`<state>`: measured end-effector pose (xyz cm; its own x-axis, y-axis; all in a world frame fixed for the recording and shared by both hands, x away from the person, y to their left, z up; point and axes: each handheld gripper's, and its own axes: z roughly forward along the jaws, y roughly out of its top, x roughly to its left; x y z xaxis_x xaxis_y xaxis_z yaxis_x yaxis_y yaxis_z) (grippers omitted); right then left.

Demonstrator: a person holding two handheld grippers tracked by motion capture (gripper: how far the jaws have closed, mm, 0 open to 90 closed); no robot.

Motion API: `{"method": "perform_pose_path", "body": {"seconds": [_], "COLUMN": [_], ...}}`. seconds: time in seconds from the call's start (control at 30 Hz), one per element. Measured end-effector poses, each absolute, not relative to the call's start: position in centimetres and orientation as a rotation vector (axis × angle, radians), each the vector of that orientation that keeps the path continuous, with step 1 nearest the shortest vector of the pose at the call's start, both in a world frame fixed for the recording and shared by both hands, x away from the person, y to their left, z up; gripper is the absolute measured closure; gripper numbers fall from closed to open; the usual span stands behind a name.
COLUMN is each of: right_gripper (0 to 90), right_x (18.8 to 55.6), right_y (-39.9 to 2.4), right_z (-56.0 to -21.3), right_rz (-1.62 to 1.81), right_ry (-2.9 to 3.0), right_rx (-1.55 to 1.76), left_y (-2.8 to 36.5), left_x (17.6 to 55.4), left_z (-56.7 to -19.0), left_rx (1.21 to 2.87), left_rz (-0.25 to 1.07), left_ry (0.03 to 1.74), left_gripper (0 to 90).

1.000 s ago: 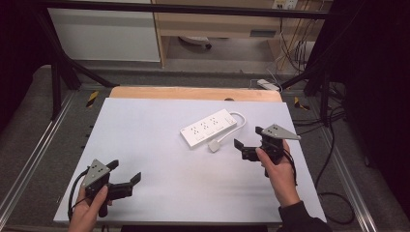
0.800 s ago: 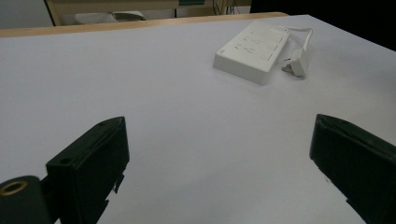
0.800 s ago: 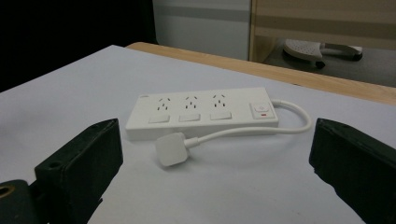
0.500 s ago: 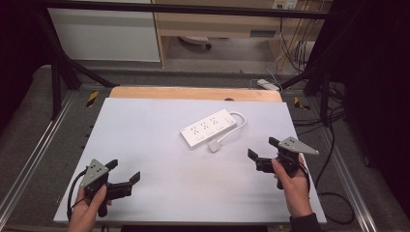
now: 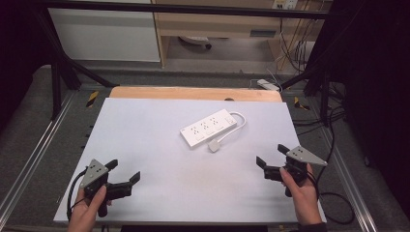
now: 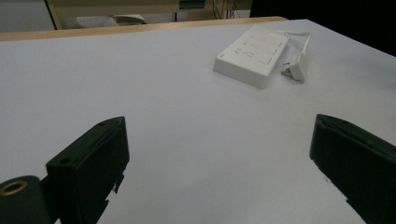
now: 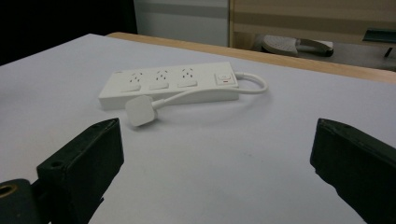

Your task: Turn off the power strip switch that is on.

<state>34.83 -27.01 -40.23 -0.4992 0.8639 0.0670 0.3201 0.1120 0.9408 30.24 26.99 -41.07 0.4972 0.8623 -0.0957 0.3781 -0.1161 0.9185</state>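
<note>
Reaching for the power strip (image 5: 209,127) near mid-table, plug (image 5: 213,146) just beside its near edge, looks like the likely step: both jaws spread wide and empty, right gripper (image 5: 273,158) nearer the strip than left gripper (image 5: 123,172), so approach low and square.

White power strip (image 5: 209,127) flat mid-table, three sockets (apparently one switch), plug (image 5: 213,146) lying beside.

High view overlooks table (image 5: 159,140); gripper views low
</note>
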Motion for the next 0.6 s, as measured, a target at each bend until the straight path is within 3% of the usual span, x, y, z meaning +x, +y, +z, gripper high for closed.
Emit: {"method": "perform_pose_path", "body": {"seconds": [0.6], "right_gripper": [3.3], "right_x": [34.9], "right_y": [-27.2], "right_z": [-43.4], "right_rz": [1.338], "right_ry": [2.002], "right_rx": [1.174], "left_y": [26.9], "left_x": [30.2], "left_z": [-41.0], "left_rx": [1.714], "left_rz": [0.587], "left_ry": [1.052], "left_gripper": [4.6]}}
